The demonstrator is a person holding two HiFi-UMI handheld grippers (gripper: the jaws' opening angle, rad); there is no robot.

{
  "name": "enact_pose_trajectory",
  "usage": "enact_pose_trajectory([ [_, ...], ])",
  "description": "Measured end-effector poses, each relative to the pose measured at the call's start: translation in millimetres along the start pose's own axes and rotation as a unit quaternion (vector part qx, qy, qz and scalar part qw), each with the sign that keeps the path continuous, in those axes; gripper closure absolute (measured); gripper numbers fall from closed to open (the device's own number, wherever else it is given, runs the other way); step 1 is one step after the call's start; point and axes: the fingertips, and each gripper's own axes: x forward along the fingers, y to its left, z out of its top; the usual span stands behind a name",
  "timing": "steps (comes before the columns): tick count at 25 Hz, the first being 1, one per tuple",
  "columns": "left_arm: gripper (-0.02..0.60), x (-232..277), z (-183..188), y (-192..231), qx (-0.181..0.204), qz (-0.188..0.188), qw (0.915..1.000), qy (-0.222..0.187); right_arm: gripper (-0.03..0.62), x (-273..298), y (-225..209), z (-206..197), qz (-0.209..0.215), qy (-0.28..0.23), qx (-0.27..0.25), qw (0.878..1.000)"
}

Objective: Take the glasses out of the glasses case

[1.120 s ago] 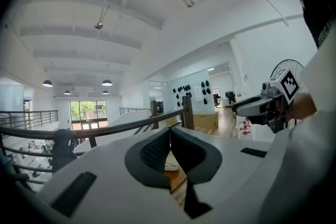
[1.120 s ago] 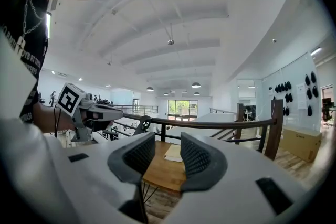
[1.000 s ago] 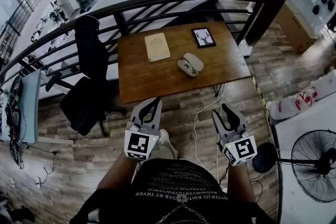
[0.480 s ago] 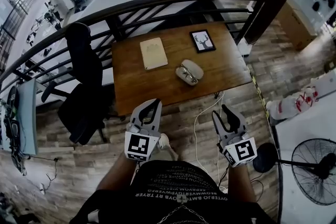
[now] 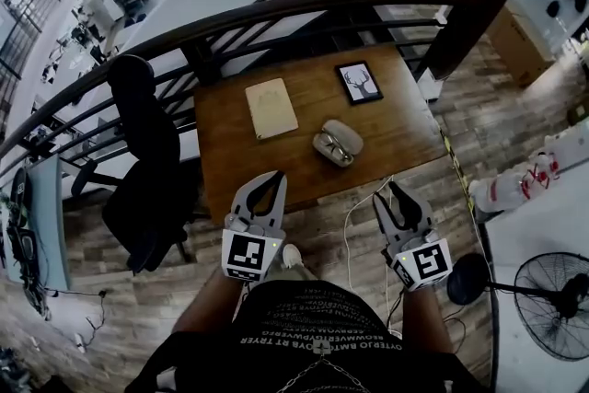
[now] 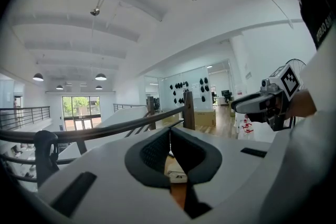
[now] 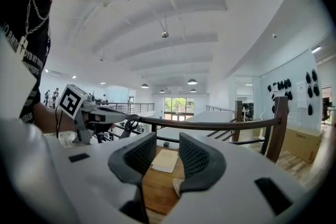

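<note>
A pale glasses case (image 5: 338, 143) lies open on the wooden table (image 5: 239, 163), with glasses (image 5: 330, 144) in its nearer half. Both grippers hover over the floor, short of the table's near edge and well apart from the case. My left gripper (image 5: 273, 180) (image 6: 169, 134) has its tips touching and holds nothing. My right gripper (image 5: 392, 191) (image 7: 167, 147) has a gap between its pads; its jaws are closing with nothing between them. In the right gripper view a pale corner of the case (image 7: 177, 185) shows past the right pad.
A tan notebook (image 5: 271, 108) (image 7: 165, 160) and a framed deer picture (image 5: 359, 81) lie on the table behind the case. A black office chair (image 5: 147, 152) stands left of the table. A dark railing (image 5: 276, 9) runs behind it. A fan (image 5: 552, 290) and a cable (image 5: 354, 225) are on the floor.
The table and case have come nearer in the head view as the person walked forward. Both grippers advanced with the body, keeping their pose.
</note>
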Motion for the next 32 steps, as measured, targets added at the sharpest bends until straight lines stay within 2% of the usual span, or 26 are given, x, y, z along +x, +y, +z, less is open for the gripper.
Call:
enact_pose_trajectory([
  [14, 0.552, 34.7, 12.7, 64.2, -0.005, -0.004, 0.9999, -0.015, 0.467, 63.6, -2.7, 13.9, -0.01, 0.006, 0.0, 1.0],
  [23, 0.552, 53.1, -0.6, 52.2, -0.013, -0.035, 0.9993, -0.006, 0.467, 49.2, -18.2, -3.6, -0.046, 0.018, 0.021, 0.999],
  [32, 0.552, 69.3, -24.2, 55.7, -0.019, -0.012, 0.9996, 0.014, 0.467, 66.5, -40.3, -36.3, -0.027, 0.036, 0.044, 0.998],
])
